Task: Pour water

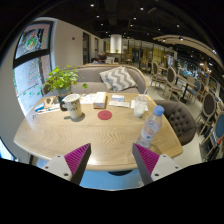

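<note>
A clear plastic water bottle [150, 126] with a blue cap stands near the right edge of the round wooden table [100, 135], just beyond my right finger. A white mug [72, 106] stands further off on the left side of the table, and a second pale cup [140, 108] stands behind the bottle. A red coaster [104, 115] lies between them. My gripper [112, 158] hangs open above the table's near edge, its magenta pads [76, 157] wide apart with nothing between them.
White boxes [98, 99] and a small card lie at the table's far side. A potted plant [60, 78] stands at the far left. A grey sofa with a patterned cushion [117, 78] is behind, and a dark tufted chair [180, 118] is to the right.
</note>
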Demonstrator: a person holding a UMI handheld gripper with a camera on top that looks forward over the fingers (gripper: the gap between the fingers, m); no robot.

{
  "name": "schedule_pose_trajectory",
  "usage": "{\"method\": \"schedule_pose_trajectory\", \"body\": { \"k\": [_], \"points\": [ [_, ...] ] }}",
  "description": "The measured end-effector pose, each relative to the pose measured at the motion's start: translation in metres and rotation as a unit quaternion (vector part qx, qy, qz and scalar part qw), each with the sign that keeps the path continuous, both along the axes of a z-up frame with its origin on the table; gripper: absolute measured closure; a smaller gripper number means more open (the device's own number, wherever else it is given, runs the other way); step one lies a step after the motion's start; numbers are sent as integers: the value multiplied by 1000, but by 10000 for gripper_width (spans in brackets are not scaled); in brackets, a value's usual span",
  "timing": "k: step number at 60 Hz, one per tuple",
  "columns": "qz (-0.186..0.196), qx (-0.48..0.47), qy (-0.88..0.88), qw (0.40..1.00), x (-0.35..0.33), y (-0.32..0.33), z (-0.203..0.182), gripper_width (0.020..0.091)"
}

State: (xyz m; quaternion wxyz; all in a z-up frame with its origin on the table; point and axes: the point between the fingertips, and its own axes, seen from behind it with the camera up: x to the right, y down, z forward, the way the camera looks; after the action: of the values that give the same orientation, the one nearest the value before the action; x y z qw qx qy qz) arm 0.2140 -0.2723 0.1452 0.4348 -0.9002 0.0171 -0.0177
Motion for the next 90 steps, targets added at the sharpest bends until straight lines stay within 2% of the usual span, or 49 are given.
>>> {"method": "schedule_pose_trajectory", "body": {
  "k": [15, 27, 37, 43, 45, 59, 64, 65, 75, 82, 90],
  "points": [
    [-19, 7, -11, 1000, 108, 26, -49, 251],
    [-25, 24, 17, 999, 147, 78, -76, 253],
    [-10, 38, 31, 999, 151, 111, -93, 408],
    [2, 50, 37, 998, 147, 118, -97, 603],
    [3, 54, 29, 998, 152, 119, -95, 603],
    [-10, 67, 14, 998, 154, 119, -94, 771],
    [-10, 66, 14, 998, 152, 122, -94, 772],
    [-10, 67, 15, 998, 151, 123, -93, 806],
    [-24, 68, -7, 997, 153, 128, -85, 810],
    [-35, 73, -38, 996, 145, 139, -65, 810],
    [-38, 78, -118, 989, 137, 166, -21, 811]
  ]
}}
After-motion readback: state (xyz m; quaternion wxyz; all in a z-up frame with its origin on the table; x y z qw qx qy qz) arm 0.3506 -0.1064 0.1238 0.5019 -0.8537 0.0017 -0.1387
